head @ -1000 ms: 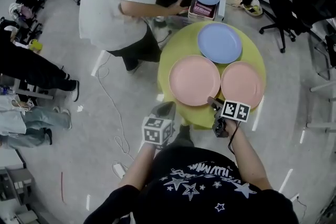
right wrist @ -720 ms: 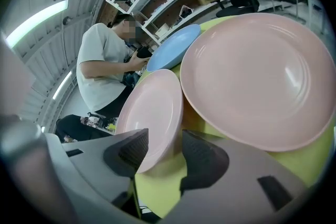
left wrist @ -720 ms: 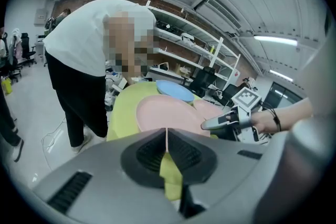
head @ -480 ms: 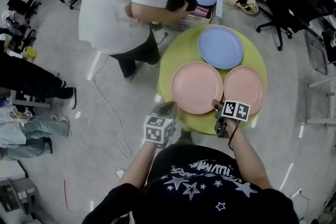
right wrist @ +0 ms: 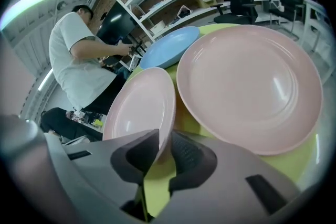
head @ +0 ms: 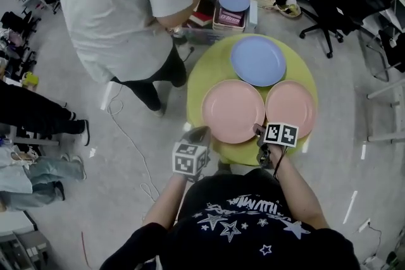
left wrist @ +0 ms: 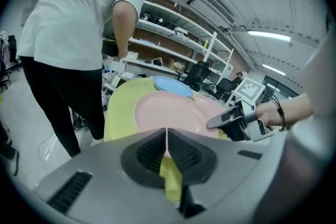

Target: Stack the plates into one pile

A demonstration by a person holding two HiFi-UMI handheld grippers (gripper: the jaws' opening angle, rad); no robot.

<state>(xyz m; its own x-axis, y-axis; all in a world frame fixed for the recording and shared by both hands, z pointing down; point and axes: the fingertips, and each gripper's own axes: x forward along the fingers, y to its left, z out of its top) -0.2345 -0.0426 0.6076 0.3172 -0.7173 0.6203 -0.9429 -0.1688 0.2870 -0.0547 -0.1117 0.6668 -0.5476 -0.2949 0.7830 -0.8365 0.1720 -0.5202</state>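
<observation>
1. Counted three plates lying flat and apart on the round green table: blue plate at the far side, left pink plate and right pink plate side by side nearer the body, rims close together. No pile started.
2. Located right gripper at the near rim of the left pink plate, close to where the two pink rims meet. Seen just closing its jaws with that rim between them. Read as a pinch grip, one pad on each face of the edge. Plate not visibly lifted.
3. Located left gripper just off the near-left edge of the table, pointing toward the same pink plate. Jaws pressed together on nothing.
4. Judged step in hand: securing the first plate for pickup.
5. Judged next move: raise the gripped edge, carry the plate clear of its neighbours and set it centred on another plate, most likely the right pink one just beside it.
6. Calls for a firm pinch, since a plate held by one edge will tend to droop or swing.
7. Calls also for keeping it near level and lowering it squarely so the rims nest.
8. Could use the left gripper to steady the opposite rim, but only after opening it.
</observation>
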